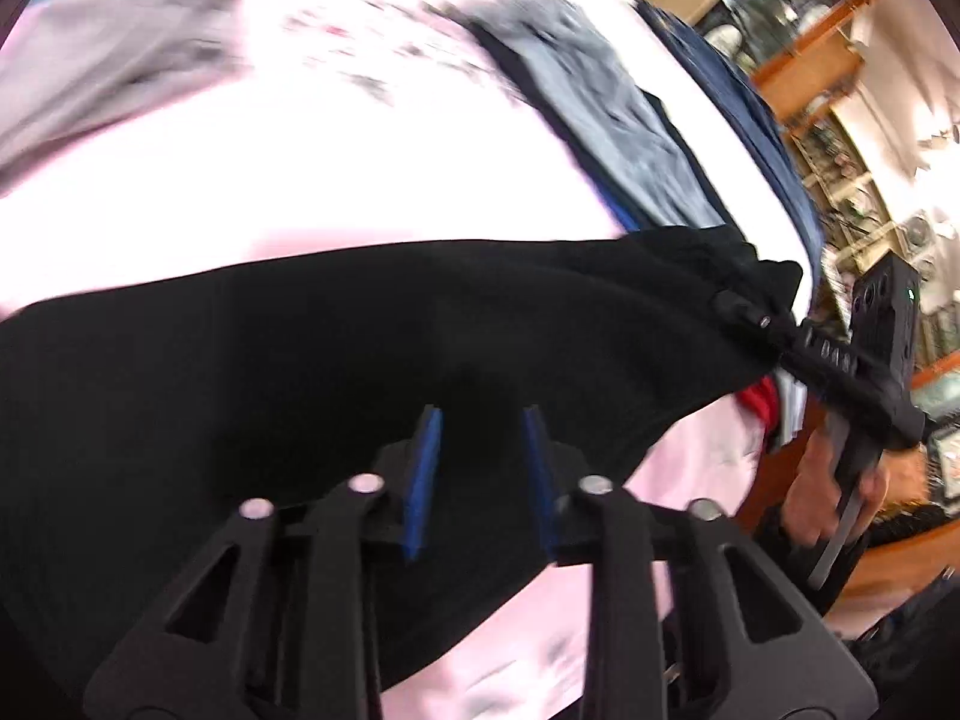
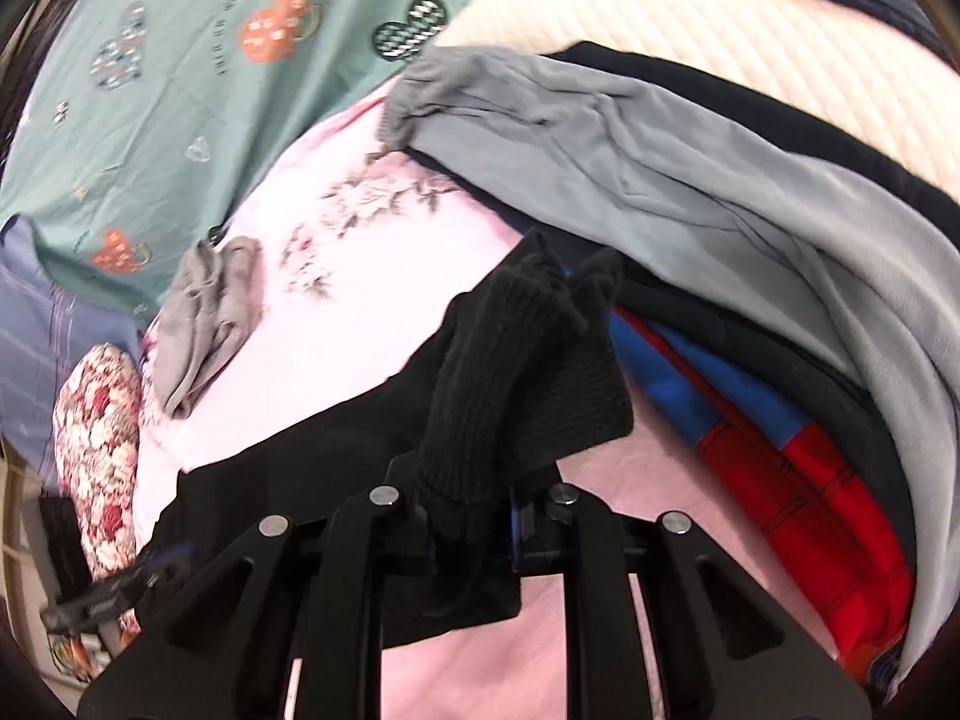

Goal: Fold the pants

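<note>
Right gripper [image 2: 471, 516]: clenched on the ribbed cuff end of the black pants [image 2: 522, 360], fabric bunched between its fingers. Left gripper [image 1: 483, 468]: released, blue pads apart, hovering just over the pants' [image 1: 360, 348] mid-span; not gripping. Pants stretch across the pink floral bed sheet [image 2: 336, 300], beside a clothes pile [image 2: 750, 252]. Step, judged: carrying the cuff end over for a fold. Next: left must pinch or pin the fabric.

Black pants [image 2: 516, 354] over a pale pink sheet [image 2: 372, 312] with grey floral print. Teal cloth [image 2: 180, 78] dotted with orange and dark green motifs; red-and-blue garment [image 2: 798, 456]; light grey garment [image 2: 690, 168]; blue claw pads [image 1: 423, 480].
</note>
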### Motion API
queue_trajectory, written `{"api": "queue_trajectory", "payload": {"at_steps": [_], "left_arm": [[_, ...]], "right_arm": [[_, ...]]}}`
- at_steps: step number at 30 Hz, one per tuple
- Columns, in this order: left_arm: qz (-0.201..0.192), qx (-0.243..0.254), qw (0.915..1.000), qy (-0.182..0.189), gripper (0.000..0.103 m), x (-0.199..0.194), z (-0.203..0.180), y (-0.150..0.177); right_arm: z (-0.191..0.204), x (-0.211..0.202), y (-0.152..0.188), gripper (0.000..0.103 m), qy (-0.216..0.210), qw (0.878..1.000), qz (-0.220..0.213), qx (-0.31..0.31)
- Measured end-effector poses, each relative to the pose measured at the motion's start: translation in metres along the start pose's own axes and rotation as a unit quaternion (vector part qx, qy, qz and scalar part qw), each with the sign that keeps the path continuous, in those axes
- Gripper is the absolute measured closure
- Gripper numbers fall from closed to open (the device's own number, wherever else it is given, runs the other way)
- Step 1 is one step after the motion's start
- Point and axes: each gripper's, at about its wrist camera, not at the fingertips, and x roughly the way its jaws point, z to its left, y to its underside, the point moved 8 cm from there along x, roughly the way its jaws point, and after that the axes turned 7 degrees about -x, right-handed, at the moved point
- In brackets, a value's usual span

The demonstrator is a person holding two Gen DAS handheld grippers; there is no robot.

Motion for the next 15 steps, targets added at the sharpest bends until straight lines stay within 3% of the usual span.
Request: {"api": "queue_trajectory", "payload": {"at_steps": [2,4,8,10,15], "left_arm": [[0.010,0.004,0.9999,0.004,0.081,0.024,-0.014,-0.011],[0.011,0.008,0.9999,-0.004,0.087,0.042,-0.022,-0.019],[0.024,-0.020,0.9995,-0.003,0.088,0.072,-0.022,-0.026],[0.050,-0.028,0.9984,0.006,0.088,0.086,-0.022,-0.019],[0.051,0.012,0.9986,0.008,0.088,0.086,-0.038,-0.001]], "right_arm": [[0.004,-0.001,0.003,0.086,-0.004,1.000,0.002,-0.003],[0.007,-0.004,0.005,0.086,-0.010,1.000,0.001,-0.004],[0.011,-0.007,0.005,0.086,-0.013,1.000,-0.001,-0.007],[0.012,-0.008,0.004,0.086,-0.013,1.000,-0.002,-0.006],[0.002,-0.002,-0.007,0.086,-0.001,1.000,-0.008,0.007]]}}
